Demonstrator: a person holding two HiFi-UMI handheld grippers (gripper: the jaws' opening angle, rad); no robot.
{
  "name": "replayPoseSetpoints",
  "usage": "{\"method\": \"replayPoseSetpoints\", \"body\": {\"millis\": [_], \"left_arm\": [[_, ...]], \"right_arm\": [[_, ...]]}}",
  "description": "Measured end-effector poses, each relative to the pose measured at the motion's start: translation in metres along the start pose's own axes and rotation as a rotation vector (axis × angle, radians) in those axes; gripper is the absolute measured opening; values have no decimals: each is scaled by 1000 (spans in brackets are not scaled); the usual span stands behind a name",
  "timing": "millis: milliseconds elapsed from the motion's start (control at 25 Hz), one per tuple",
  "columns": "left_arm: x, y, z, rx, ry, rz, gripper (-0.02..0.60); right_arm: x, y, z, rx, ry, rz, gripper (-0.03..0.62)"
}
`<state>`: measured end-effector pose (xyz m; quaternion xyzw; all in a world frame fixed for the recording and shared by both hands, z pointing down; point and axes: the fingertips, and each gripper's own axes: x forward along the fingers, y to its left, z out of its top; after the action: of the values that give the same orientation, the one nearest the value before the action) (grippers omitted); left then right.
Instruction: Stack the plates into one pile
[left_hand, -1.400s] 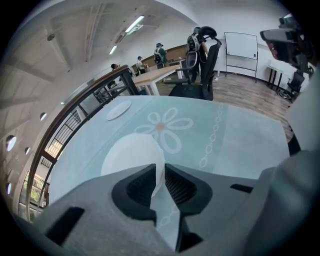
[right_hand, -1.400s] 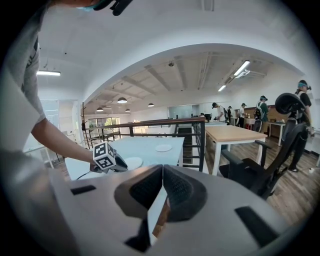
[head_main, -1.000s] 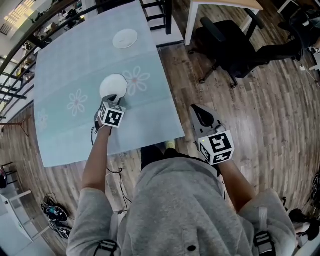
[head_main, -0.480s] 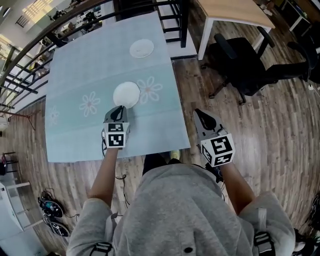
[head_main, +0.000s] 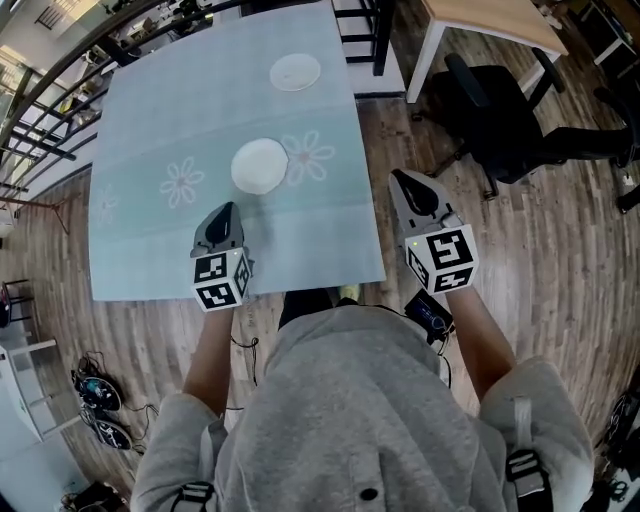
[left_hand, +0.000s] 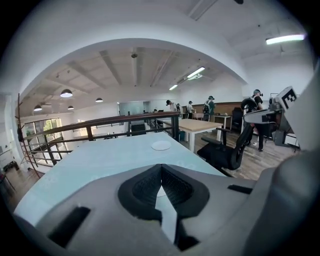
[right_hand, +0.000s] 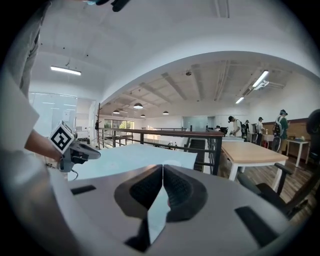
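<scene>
The left tool (head_main: 224, 211) hung over the lower edge of the worktop (head_main: 150, 130), below centre-left of the head view. Its ribbed black pads had just been closing and were pressed together with nothing between them. The right tool (head_main: 402, 182) was right of centre, off the worktop's right edge and above the plank floor (head_main: 560, 250). Its dark pads also met at the tips and were empty. Each grey moulded body carried a white cube with black square markers.

Both plates lay flat and well apart on the smooth, pale blue-green covering, which was printed with faint white flowers. The near plate (head_main: 259, 165), round, plain and white, sat just above the left tool, at centre. The far plate (head_main: 295, 72), a round white disc with a shallow rim, lay near the worktop's top edge. A black swivel chair (head_main: 510, 130) stood at upper right.
</scene>
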<state>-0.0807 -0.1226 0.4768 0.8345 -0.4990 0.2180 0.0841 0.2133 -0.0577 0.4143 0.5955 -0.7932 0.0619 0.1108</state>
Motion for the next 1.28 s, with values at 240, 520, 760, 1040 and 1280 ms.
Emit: {"method": "replayPoseSetpoints", "body": {"millis": [240,520,760,1040,1280], "left_arm": [[3,24,20,-11,-78,53,20],[31,68,14,-59,-66,62,20],[62,110,10,-60,-63,95,20],[100,150,6,-37,-64,117,20],[150,188,-15,-51,-53,113,20]], "right_arm": [[34,-8,13,-59,-8,9,28],[89,-3,45,-205,17,14,29],[148,1,47,-270,66,44,36],[222,2,45,-335,116,57,106],[296,5,17,-427,198,73,106]]}}
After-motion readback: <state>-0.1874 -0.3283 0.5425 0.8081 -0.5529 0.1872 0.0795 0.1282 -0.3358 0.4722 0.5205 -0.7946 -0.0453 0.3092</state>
